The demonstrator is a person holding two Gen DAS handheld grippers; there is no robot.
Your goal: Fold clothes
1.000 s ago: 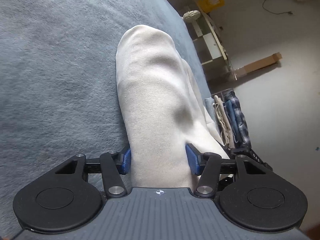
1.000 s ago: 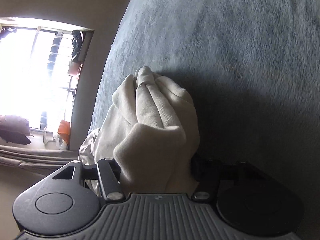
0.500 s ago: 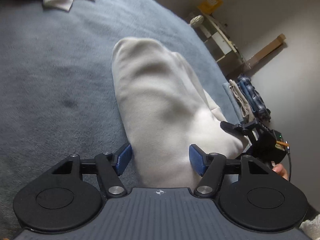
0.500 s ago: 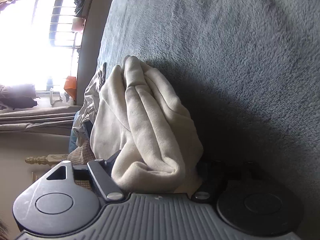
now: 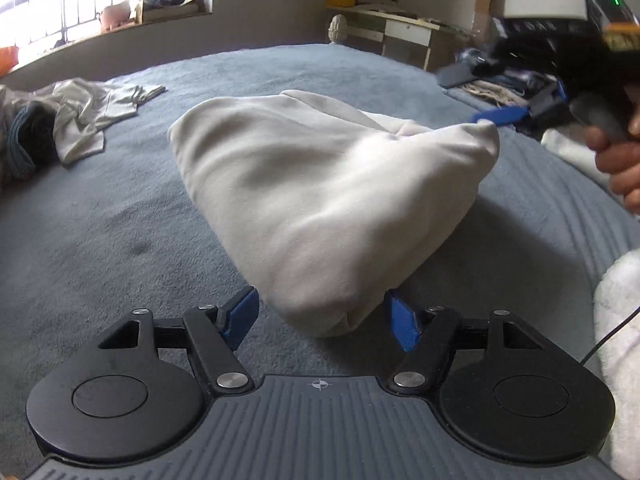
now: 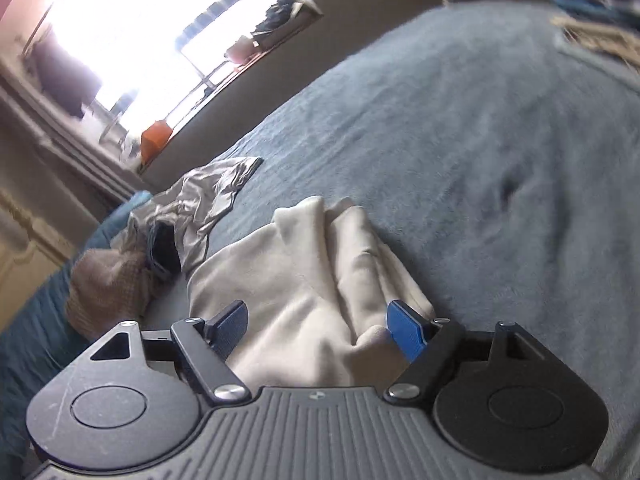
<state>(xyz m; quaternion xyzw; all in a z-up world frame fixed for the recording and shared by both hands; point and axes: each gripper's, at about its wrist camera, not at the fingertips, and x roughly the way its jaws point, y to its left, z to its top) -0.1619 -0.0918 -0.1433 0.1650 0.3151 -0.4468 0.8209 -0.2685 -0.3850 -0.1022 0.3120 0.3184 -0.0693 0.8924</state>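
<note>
Garment (image 5: 320, 200): cream, folded, lying mid-bed.
Bed (image 5: 120, 240): grey-blue plush cover.
Left tongs (image 5: 324, 314): released, just spread, garment's corner between.
Right tongs (image 6: 320, 326): released, just spread.
Room: bright window (image 6: 132, 40), loose clothes (image 5: 92, 116).

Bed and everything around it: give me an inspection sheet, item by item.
Surface: grey-blue blanket covering the bed.
Job's things: cream garment, folded into a thick bundle, lying on the blanket.
Clutter: crumpled pale clothes and a dark garment near the bed's far edge; a stack of folded clothes at another edge.
Grippers: left gripper open, its jaws having just been opening, with the bundle's near corner between the fingers and clear of both; right gripper open, jaws just opened too, cream fabric between its fingers.
Cables: thin black cable at the lower right of the left view.
Surroundings: barred window, cluttered sill, white desk.
</note>
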